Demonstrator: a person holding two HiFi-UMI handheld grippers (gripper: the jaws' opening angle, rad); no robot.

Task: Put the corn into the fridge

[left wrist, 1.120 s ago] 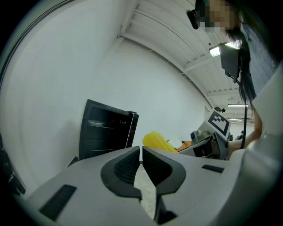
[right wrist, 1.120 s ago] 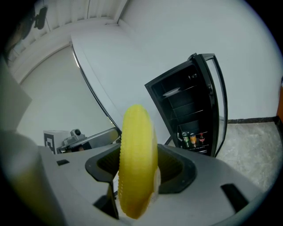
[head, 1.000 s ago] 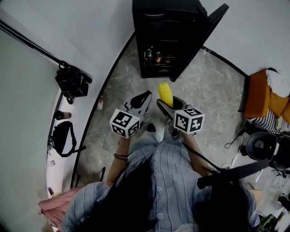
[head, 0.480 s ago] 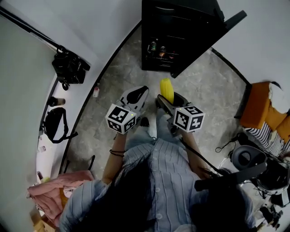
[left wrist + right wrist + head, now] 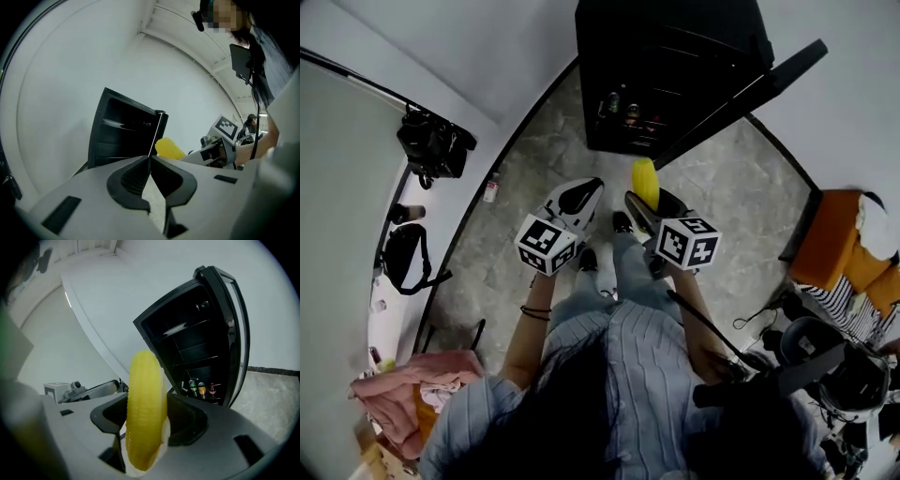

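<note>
Right gripper (image 5: 146, 425) clamps the corn (image 5: 145, 380); left gripper (image 5: 150, 164) is pressed together, empty. Hold firm, aim into the open fridge (image 5: 187, 333) (bottles (image 5: 201, 389) sit low).

Both forearms stretched forward from torso, grippers side by side, near each other, pointing far. Left gripper (image 5: 581, 198): jaws pressed together, nothing between. Right gripper (image 5: 649, 202): jaws clamped on corn (image 5: 644, 180), cob sticking out past tips.

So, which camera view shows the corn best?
The right gripper view: the corn fills the centre, clamped in the right hand-held gripper. The head view shows only its yellow tip; the left gripper view, a small part.
</note>
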